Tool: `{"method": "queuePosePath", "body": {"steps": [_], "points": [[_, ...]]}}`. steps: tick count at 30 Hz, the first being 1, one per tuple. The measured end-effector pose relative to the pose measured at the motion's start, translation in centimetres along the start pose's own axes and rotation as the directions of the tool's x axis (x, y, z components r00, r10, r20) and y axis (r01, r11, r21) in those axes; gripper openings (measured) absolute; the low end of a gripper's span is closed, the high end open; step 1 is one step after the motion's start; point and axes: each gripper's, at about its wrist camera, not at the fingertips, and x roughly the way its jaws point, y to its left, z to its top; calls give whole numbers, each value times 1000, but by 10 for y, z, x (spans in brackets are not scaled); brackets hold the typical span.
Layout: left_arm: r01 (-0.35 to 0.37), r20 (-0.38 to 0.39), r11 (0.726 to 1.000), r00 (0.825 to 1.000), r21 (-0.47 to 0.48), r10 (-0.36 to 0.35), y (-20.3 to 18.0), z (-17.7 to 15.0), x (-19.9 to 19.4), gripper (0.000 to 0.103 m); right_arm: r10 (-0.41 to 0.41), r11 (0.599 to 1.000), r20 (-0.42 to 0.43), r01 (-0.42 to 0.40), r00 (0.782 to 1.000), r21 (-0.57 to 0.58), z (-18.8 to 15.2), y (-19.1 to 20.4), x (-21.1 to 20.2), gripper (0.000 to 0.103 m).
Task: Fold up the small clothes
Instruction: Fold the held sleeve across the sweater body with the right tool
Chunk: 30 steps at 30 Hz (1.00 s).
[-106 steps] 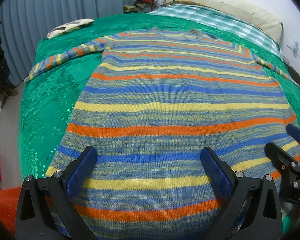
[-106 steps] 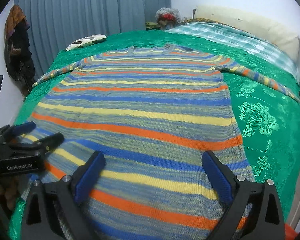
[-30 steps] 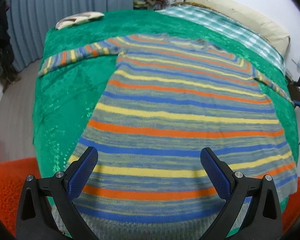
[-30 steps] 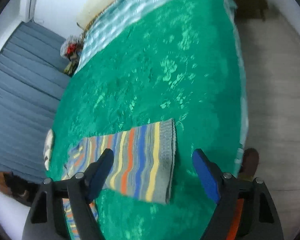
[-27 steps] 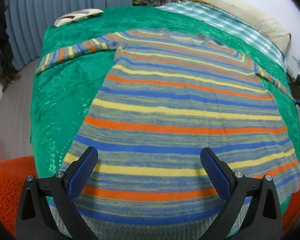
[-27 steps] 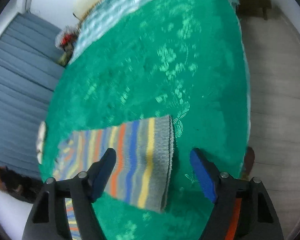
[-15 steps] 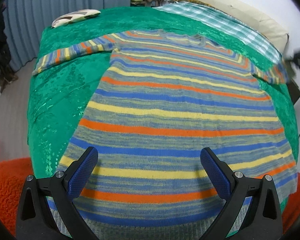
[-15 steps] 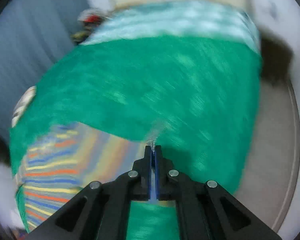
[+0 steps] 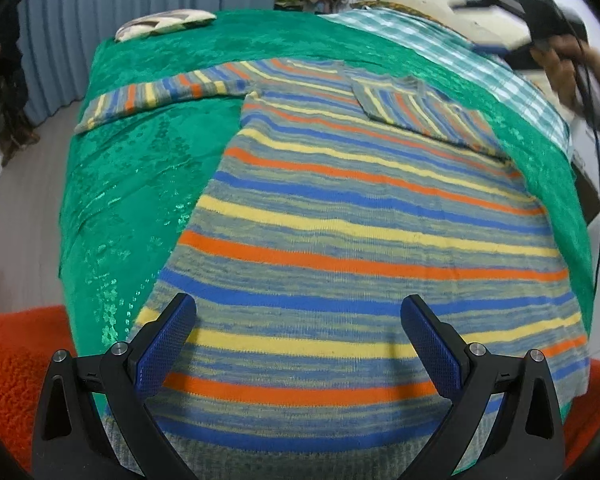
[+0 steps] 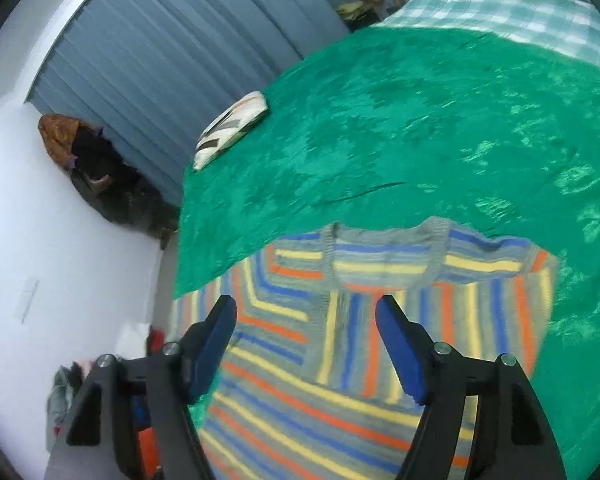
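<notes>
Sweater (image 9: 364, 232) is spread flat on my green bedspread (image 9: 136, 184), stripes running across, hem end nearest the left camera. Its right sleeve (image 9: 416, 114) lies folded in across the chest, cuff ending near the collar, while the other sleeve (image 9: 160, 94) sticks straight out over the green cover.

My left gripper (image 9: 298, 338) sits low over the hem with its blue pads spread wide apart, nothing between them. I can't tell if the tips actually touch the knit or just hang above it.

Right gripper (image 10: 306, 338) is spread open too, a bit narrower, looking down at the neckline (image 10: 384, 256) and the folded sleeve from above. It's holding nothing. From the left camera I can see that one up in the air at the far right corner, blurry, well clear of the sweater.

Patterned pillow (image 10: 232, 128) is off at the far edge of the bed by the blue curtain (image 10: 172, 52).
</notes>
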Motion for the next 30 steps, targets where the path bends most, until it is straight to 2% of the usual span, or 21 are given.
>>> {"method": "queuePosePath", "body": {"steps": [2, 4, 5, 6, 8, 10, 11, 12, 13, 14, 16, 17, 18, 19, 20, 21, 22, 23, 25, 27, 30], "points": [[6, 1, 1000, 1000, -8, -6, 1, 2, 1, 102, -107, 994, -9, 107, 994, 3, 2, -16, -1, 66], [5, -2, 1000, 1000, -7, -5, 0, 2, 3, 102, -280, 959, -56, 276, 958, -72, -4, -31, 3, 57], [4, -6, 1000, 1000, -3, -4, -2, 1, 5, 102, -334, 940, -87, 324, 939, -111, -10, -39, 8, 47], [3, -9, 1000, 1000, 0, -3, -2, 1, 6, 102, -339, 937, -119, 324, 933, -130, -17, -46, 13, 36], [-2, -21, 1000, 1000, 13, 2, -6, -2, 10, 102, -277, 956, -186, 251, 943, -150, -37, -57, 23, 27], [-23, -30, 999, 999, 44, 24, -11, -4, 15, 102, -269, 959, -212, 241, 939, -150, -56, -68, 33, 27], [-33, -30, 998, 999, 57, 34, -13, -5, 15, 102, -346, 936, -231, 318, 910, -150, -65, -82, 42, 25], [-42, -31, 997, 999, 71, 44, -15, -6, 17, 102, -444, 895, -254, 413, 860, -166, -72, -94, 49, 12], [-51, -35, 995, 998, 82, 54, -16, -7, 18, 102, -507, 861, -249, 475, 825, -181, -77, -104, 50, 0], [-54, -36, 995, 998, 86, 57, -16, -7, 18, 102, -526, 850, -211, 497, 824, -177, -78, -105, 42, 0], [-57, -34, 995, 998, 84, 60, -16, -7, 18, 102, -589, 805, -149, 561, 794, -192, -79, -92, 26, 10], [-58, -38, 995, 997, 87, 62, -17, -7, 20, 102, -574, 812, -123, 544, 809, -211, -83, -78, 17, 11], [-61, -42, 994, 997, 93, 65, -18, -7, 22, 102, -522, 843, -127, 488, 843, -224, -87, -67, 11, 12], [-64, -46, 993, 997, 100, 69, -20, -7, 23, 102, -460, 877, -152, 420, 875, -234, -94, -58, 8, 14], [-69, -47, 992, 996, 107, 75, -22, -8, 25, 102, -407, 902, -190, 360, 893, -238, -103, -51, 8, 18], [-75, -46, 990, 996, 117, 80, -23, -9, 26, 102, -385, 912, -225, 333, 895, -238, -113, -49, 9, 21], [-77, -42, 990, 996, 120, 82, -24, -9, 25, 102, -392, 911, -268, 332, 880, -243, -125, -52, 13, 21], [-76, -40, 990, 996, 119, 81, -23, -10, 24, 102, -437, 892, -297, 369, 849, -260, -140, -60, 13, 21], [-75, -42, 991, 996, 112, 80, -21, -10, 18, 102, -503, 855, -223, 444, 835, -267, -151, -64, -5, 19], [-47, -32, 994, 998, 95, 51, -18, -12, 7, 102, -571, 809, -142, 525, 809, -266, -161, -48, -34, 27], [7, 12, 994, 1000, 109, -8, -25, -18, -11, 102, -469, 867, -130, 427, 874, -258, -190, -17, -60, 30]]}}
